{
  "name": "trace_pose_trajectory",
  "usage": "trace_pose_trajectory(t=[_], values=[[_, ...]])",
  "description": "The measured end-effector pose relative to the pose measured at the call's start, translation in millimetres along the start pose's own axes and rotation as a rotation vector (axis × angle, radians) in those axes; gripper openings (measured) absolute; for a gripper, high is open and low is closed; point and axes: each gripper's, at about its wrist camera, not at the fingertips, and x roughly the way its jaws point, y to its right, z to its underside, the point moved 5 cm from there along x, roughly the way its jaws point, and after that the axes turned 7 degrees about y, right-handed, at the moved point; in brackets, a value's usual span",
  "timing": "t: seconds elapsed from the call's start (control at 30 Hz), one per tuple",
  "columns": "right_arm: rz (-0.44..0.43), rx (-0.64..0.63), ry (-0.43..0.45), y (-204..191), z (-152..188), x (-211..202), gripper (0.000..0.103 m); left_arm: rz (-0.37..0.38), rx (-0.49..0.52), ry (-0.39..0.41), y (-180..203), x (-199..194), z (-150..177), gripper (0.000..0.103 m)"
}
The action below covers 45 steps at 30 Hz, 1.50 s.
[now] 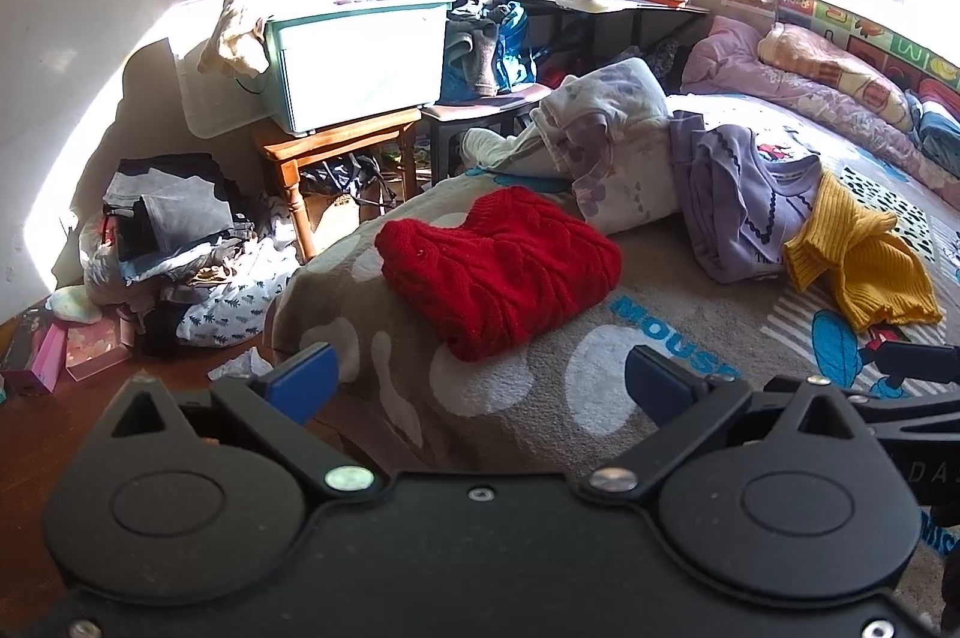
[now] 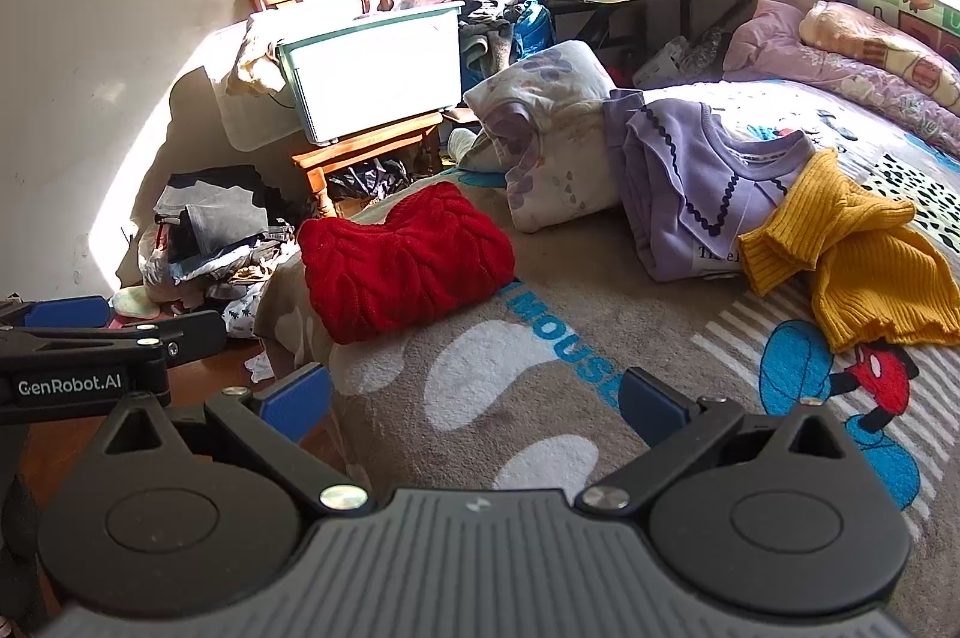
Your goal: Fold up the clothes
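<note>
Beyond the folded red sweater [image 1: 498, 272] lie a lilac top [image 1: 744, 206] and yellow knit [image 1: 858, 260]; near it, left gripper [image 1: 480, 383] and right gripper [image 2: 474, 398] hover, jaws spread, empty.

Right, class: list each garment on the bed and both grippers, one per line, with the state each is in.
red sweater: folded, lying on the bed blanket
purple garment: loosely heaped, not folded
yellow sweater: crumpled, partly overlapping the purple garment
left gripper: open, holding nothing
right gripper: open, holding nothing
</note>
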Motion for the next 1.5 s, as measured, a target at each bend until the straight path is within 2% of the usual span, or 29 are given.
trace_pose_trajectory(t=[0.1, 0.3, 0.9, 1.3, 1.37, 1.43, 1.5], values=[[-0.003, 0.002, 0.001, 0, 1, -1, 0.102, 0.021, -0.030, -0.009, -3, 1, 0, 0.103], [-0.006, 0.006, 0.003, 0, 2, -1, 0.102, 0.042, -0.028, -0.022, 0, 1, 3, 0.103], [-0.018, 0.009, 0.004, -2, 6, -1, 0.102, 0.001, -0.018, 0.026, -1, -5, 1, 0.103], [-0.018, 0.015, -0.002, 1, 11, -1, 0.102, 0.051, -0.063, -0.002, -4, -3, 3, 0.103], [-0.019, 0.016, -0.002, 1, 12, -1, 0.102, 0.052, -0.076, 0.006, -6, -4, 3, 0.103], [-0.019, 0.017, -0.004, 1, 13, 0, 0.102, 0.022, -0.071, 0.028, -7, -5, 1, 0.103], [-0.020, 0.018, -0.005, 2, 13, 0, 0.102, 0.003, -0.077, 0.089, -9, -8, -1, 0.103]])
